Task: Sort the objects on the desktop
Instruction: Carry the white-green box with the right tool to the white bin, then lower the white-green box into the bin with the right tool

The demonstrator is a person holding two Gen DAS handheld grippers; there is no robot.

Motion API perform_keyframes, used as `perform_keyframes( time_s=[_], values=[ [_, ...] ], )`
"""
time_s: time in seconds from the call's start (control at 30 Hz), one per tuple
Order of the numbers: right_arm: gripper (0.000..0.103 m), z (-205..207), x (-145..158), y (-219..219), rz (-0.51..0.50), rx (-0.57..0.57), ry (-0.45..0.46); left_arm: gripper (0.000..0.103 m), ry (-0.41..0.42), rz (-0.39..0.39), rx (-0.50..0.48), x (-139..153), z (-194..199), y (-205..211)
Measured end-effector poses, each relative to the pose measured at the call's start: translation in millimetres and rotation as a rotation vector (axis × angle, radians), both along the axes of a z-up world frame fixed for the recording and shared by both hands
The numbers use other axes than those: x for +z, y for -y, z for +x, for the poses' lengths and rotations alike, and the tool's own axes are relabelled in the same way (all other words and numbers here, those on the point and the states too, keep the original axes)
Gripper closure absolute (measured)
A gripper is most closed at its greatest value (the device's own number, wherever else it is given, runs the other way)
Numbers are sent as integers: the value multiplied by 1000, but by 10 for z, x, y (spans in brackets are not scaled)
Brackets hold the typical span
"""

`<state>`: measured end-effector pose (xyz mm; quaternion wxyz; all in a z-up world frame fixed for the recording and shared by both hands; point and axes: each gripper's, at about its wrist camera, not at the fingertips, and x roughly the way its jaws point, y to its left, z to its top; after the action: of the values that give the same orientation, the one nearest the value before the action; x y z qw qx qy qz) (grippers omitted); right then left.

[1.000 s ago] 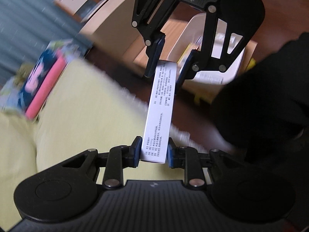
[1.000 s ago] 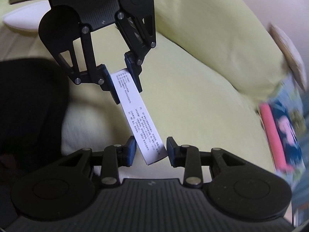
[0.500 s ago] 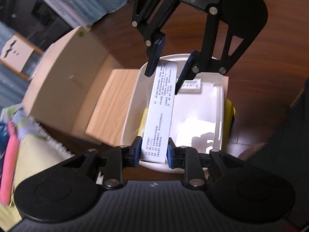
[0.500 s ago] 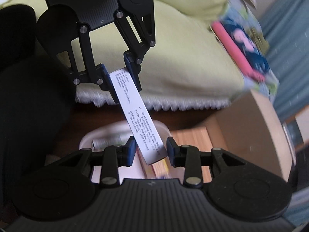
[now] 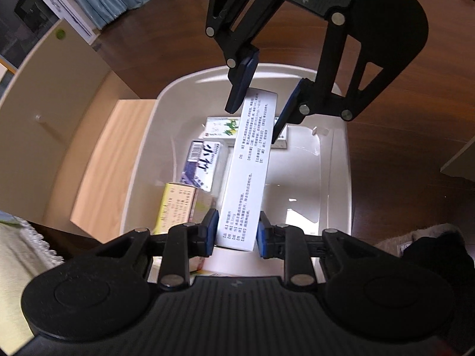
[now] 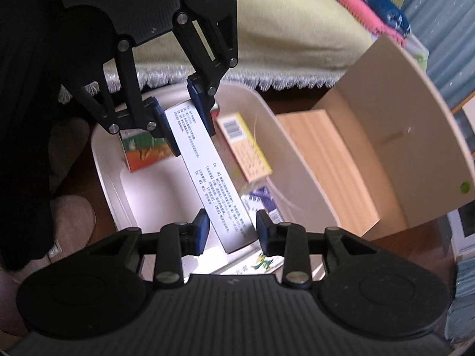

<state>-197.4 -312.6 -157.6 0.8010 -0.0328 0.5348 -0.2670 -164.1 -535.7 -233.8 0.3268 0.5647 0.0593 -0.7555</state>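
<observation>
A long white box with printed text (image 5: pixel 248 175) hangs between both grippers above a white plastic bin (image 5: pixel 335 190). My left gripper (image 5: pixel 236 234) is shut on one end of the box. My right gripper (image 6: pixel 231 227) is open around the other end, with gaps beside the box (image 6: pixel 207 172). In the left wrist view the right gripper (image 5: pixel 256 106) shows at the top, its pads apart from the box. The bin holds several small boxes: a yellow one (image 5: pixel 175 207), a purple and white one (image 5: pixel 204 163), a green and white one (image 5: pixel 221 127).
An open cardboard box (image 5: pixel 98 160) lies beside the bin (image 6: pixel 112 190) on a dark wooden floor (image 5: pixel 415 148). A yellow-green blanket with a fringe (image 6: pixel 285 29) and a pink and blue item (image 6: pixel 365 6) lie past the bin. An orange and green box (image 6: pixel 142 148) sits in the bin.
Both grippers carried the white box from over the yellow blanket to over the white bin. The right gripper's fingers have opened off the box.
</observation>
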Motion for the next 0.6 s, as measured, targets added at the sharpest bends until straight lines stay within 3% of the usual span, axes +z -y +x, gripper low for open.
perform_keyframes(
  time_s=[0.3,0.6],
  values=[
    [73,-75,-281,100,64,-1,-13,71,-20,55,9,-295,29,133],
    [73,-23,-455,233,75,9,-32,71,-5,63,39,-451,69,209]
  ],
)
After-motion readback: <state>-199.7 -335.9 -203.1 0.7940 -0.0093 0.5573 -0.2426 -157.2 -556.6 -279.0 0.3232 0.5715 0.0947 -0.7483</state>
